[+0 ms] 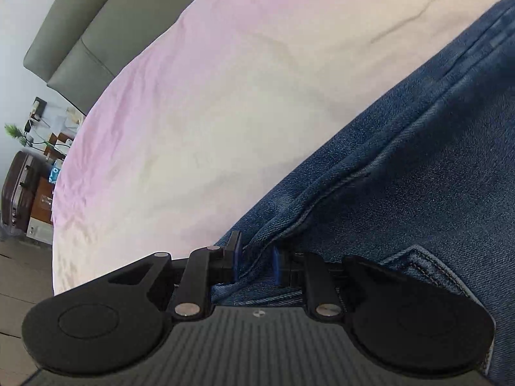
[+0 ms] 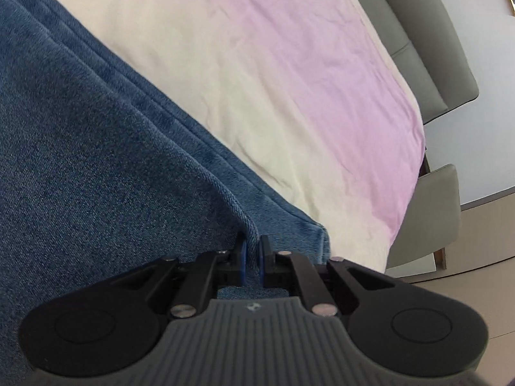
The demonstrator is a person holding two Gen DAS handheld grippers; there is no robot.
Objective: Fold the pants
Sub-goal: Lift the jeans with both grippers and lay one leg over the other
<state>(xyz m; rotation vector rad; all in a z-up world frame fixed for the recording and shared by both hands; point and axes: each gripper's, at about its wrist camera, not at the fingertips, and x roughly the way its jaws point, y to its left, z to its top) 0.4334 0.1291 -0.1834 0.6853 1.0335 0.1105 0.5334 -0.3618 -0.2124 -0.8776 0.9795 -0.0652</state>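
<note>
Pants (image 1: 402, 167) of blue denim lie on a bedsheet (image 1: 225, 96) tinted pink and cream, and in the left wrist view they run from the left gripper (image 1: 256, 262) ahead and off to its right, filling the right side of the picture. That gripper's blue-padded fingers (image 1: 236, 257) are drawn in on a bunched ridge of denim, where a stitched seam runs forward from between them; a pocket edge with pale stitching (image 1: 428, 267) sits just to the right of the tongs. Beyond the sheet, far ahead and to the left, stands a grey-green headboard (image 1: 83, 41), and to the left of the tongs a dark suitcase (image 1: 17, 189) sits beside a cluttered side table. In the right wrist view the pants (image 2: 96, 160) spread ahead and to the left of the right gripper (image 2: 252, 259), whose fingers (image 2: 243, 257) are pinched close on a raised fold of denim at a seam. A hem corner (image 2: 318, 238) ends just to the right of the tongs, with the sheet (image 2: 289, 80) beyond it and a grey-green upholstered seat (image 2: 431, 212) farther right.
</note>
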